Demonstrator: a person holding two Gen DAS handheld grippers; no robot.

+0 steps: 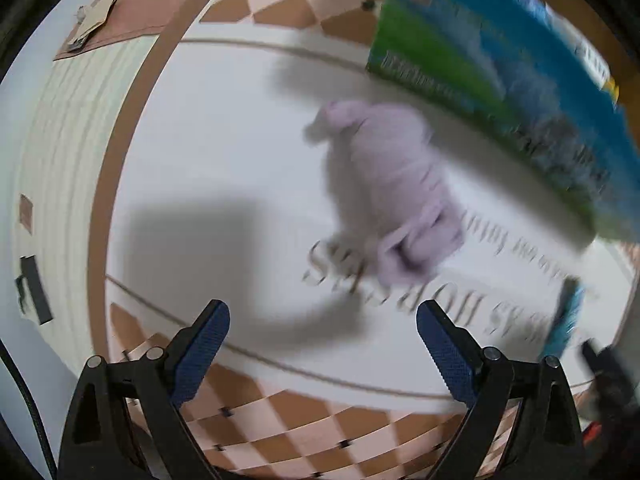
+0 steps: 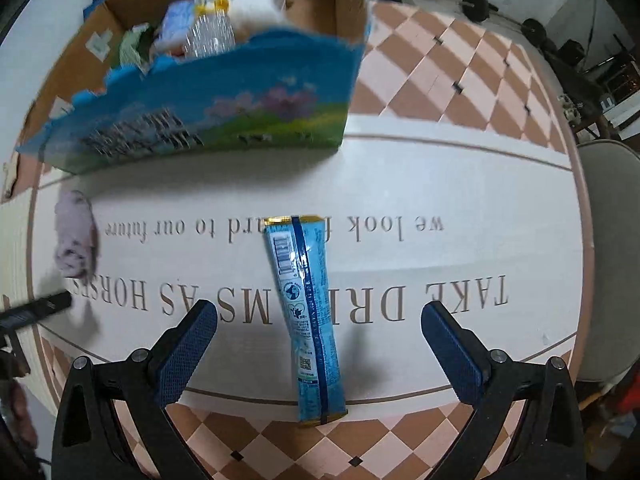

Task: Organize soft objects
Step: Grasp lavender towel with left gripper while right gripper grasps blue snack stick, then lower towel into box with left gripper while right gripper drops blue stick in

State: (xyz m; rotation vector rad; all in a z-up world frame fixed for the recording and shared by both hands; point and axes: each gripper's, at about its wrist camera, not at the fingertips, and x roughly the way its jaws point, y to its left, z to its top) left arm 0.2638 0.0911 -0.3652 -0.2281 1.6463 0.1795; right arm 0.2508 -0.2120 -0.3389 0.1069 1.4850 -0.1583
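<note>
A lilac soft cloth toy (image 1: 394,188) lies on the white lettered mat (image 1: 224,152), blurred by motion. My left gripper (image 1: 322,320) is open and empty, a short way before the toy. In the right wrist view the toy (image 2: 76,234) lies at the far left. A long blue snack packet (image 2: 306,316) lies on the mat between my right gripper's open fingers; the right gripper (image 2: 318,320) is empty and above it. A cardboard box (image 2: 224,120) with a blue-green printed side stands behind, holding a bottle, a white bag and other items. The box also shows in the left wrist view (image 1: 500,80).
The mat lies on a checkered orange and pink floor (image 2: 460,68). The left gripper's tip (image 2: 36,310) shows at the left edge of the right wrist view. A grey chair (image 2: 608,260) stands at the right. Dumbbells (image 2: 478,6) lie far back.
</note>
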